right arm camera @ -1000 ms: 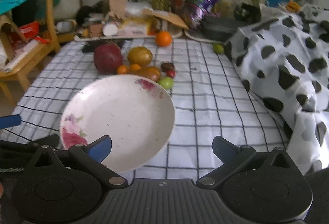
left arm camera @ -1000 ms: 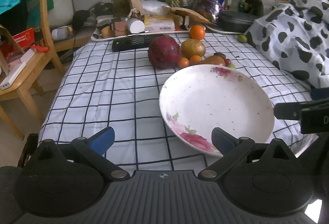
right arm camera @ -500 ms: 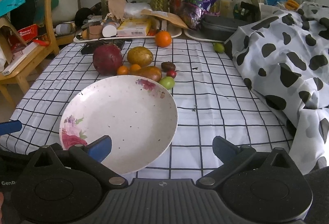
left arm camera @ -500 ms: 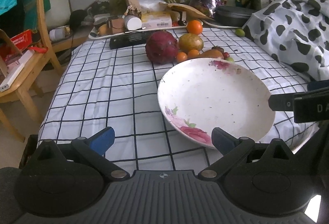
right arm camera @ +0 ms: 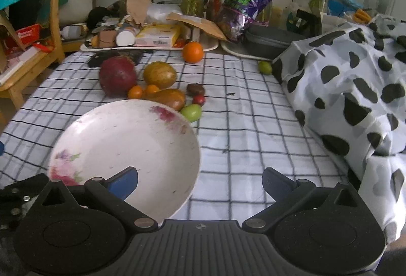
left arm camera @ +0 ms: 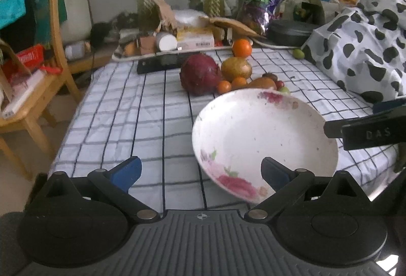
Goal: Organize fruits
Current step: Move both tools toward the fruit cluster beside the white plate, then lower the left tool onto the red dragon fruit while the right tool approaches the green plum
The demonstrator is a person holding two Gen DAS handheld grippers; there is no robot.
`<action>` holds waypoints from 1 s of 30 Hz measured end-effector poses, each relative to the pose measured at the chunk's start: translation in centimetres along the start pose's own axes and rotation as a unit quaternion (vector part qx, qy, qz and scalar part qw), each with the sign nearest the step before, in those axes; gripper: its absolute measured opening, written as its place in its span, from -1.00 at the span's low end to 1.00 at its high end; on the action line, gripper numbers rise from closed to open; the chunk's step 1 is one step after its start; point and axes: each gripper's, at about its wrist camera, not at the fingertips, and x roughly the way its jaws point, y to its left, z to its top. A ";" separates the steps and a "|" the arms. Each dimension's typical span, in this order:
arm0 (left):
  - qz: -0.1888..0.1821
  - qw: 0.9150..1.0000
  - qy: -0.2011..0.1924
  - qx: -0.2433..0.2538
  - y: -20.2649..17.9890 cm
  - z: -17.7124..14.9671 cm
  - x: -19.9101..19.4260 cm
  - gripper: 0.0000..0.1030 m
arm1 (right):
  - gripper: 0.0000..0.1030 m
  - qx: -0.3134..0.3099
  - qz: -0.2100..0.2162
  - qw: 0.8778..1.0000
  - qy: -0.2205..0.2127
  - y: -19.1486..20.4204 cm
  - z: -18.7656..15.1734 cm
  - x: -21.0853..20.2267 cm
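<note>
A white flowered plate (left arm camera: pixel 264 139) (right arm camera: pixel 127 146) lies on the checked tablecloth, holding no fruit. Behind it sits a fruit cluster: a dark red round fruit (left arm camera: pixel 200 74) (right arm camera: pixel 118 76), a yellow-green fruit (right arm camera: pixel 159 74), two small oranges (right arm camera: pixel 135 92), a brown mango (right arm camera: pixel 171 98), a green fruit (right arm camera: pixel 191 112), a small red one (right arm camera: pixel 198 99). A large orange (right arm camera: pixel 192 52) and a lime (right arm camera: pixel 265 67) lie farther back. My left gripper (left arm camera: pixel 200 170) is open, low at the plate's near left. My right gripper (right arm camera: pixel 200 180) is open over the plate's near right edge.
A cow-print cloth (right arm camera: pixel 355 88) heaps up on the right. A tray of boxes (right arm camera: pixel 152 40), vases, a snack bag (right arm camera: pixel 243 7) and a dark case (right arm camera: pixel 269 38) crowd the table's back. A wooden chair (left arm camera: pixel 33 88) stands left.
Both grippers have moved forward and a little up; plate and fruits look nearer. Both stay open and nothing has been taken hold of.
</note>
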 end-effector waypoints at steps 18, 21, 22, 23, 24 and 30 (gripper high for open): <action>-0.022 0.997 -0.065 0.037 -0.3 3.5 4.0 0.98 | 1.00 -0.013 -0.037 0.999 -0.025 -1.6 1.2 2.9; -0.026 0.998 -0.055 0.036 -0.1 3.8 5.2 0.98 | 1.00 -0.024 -0.033 0.999 -0.034 -1.4 1.6 3.2; -0.028 0.998 -0.052 0.035 0.1 4.0 5.5 0.98 | 1.00 -0.028 -0.033 0.998 -0.036 -1.4 1.7 3.4; -0.030 0.998 -0.051 0.034 0.2 4.0 5.8 0.98 | 1.00 -0.030 -0.031 0.998 -0.037 -1.4 1.8 3.7; -0.031 0.998 -0.050 0.031 0.4 4.1 6.1 0.98 | 1.00 -0.032 -0.029 0.998 -0.039 -1.3 1.9 3.9; -0.044 0.998 -0.042 0.013 1.6 5.1 7.5 0.98 | 1.00 -0.046 -0.015 0.998 -0.041 -1.2 2.9 5.1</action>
